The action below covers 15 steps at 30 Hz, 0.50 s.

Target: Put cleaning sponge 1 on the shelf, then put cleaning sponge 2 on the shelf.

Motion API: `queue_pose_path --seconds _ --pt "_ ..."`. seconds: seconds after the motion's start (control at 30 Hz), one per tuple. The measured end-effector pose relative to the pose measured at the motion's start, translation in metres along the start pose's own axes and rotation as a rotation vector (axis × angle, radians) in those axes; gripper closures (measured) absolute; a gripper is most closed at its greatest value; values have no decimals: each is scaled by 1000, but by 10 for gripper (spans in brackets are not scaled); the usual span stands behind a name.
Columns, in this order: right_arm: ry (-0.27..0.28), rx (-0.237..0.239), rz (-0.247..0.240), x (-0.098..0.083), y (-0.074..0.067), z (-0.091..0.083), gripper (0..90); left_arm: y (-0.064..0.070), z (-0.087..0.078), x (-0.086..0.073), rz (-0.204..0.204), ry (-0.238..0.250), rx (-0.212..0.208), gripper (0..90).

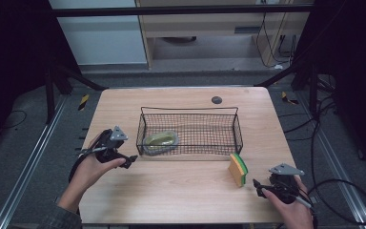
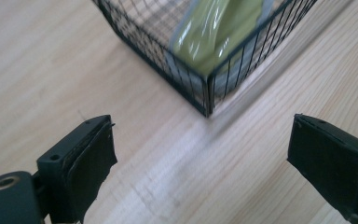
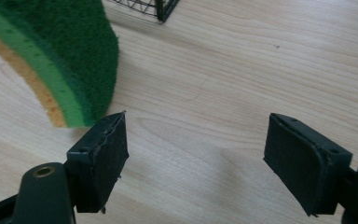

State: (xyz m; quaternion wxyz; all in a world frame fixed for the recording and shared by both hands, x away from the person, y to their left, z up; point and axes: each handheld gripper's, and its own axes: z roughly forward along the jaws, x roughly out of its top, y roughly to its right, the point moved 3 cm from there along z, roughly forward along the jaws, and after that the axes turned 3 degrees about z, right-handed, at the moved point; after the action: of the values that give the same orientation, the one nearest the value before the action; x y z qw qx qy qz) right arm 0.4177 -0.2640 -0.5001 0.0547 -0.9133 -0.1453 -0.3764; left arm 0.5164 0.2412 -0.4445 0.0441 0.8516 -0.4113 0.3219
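- Looking from the high view, I see a wire basket point(image 1: 190, 129) in the middle of the bench point(image 1: 181, 191). A greenish dish point(image 1: 161, 141) lies inside its left end. A sponge point(image 1: 238, 169) stands on its edge on the bench, just outside the basket's right front corner. The left gripper point(image 1: 129, 161) hangs near the basket's left front corner, the right gripper point(image 1: 257, 186) close to the sponge. Both hold nothing.
- Turning to the left gripper view, the jaws stand wide apart and empty over bare wood. The basket corner point(image 2: 208, 100) is just ahead, and the dish point(image 2: 219, 32) shines behind the mesh. It looks glossy, so I judge it hard, slippery and perhaps fragile; the rim seems the best place to grip.
- Turning to the right gripper view, the jaws are also wide apart and empty. The sponge point(image 3: 60, 60) is just beside the left jaw. I judge it light and soft, so it will yield; holding it across the flat faces, green scouring side against yellow side, seems safest.
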Motion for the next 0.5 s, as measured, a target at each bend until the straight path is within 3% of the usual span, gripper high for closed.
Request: queue_pose_path --seconds 0.13,0.23,0.3,0.4,0.5 --pt "-5 9 -2 -2 -4 -2 215 3 13 -20 -56 -8 -8 68" --pt "-2 10 -5 -2 -5 -4 213 2 20 -31 -66 -46 2 71" --pt "0 18 -7 -2 -6 -6 206 2 23 -42 -108 -43 2 71" --pt "0 37 -15 -2 -11 -7 193 2 27 -50 -123 -51 19 68" --pt "-10 55 -30 -2 -16 -7 183 -1 33 -60 -182 -39 6 67"
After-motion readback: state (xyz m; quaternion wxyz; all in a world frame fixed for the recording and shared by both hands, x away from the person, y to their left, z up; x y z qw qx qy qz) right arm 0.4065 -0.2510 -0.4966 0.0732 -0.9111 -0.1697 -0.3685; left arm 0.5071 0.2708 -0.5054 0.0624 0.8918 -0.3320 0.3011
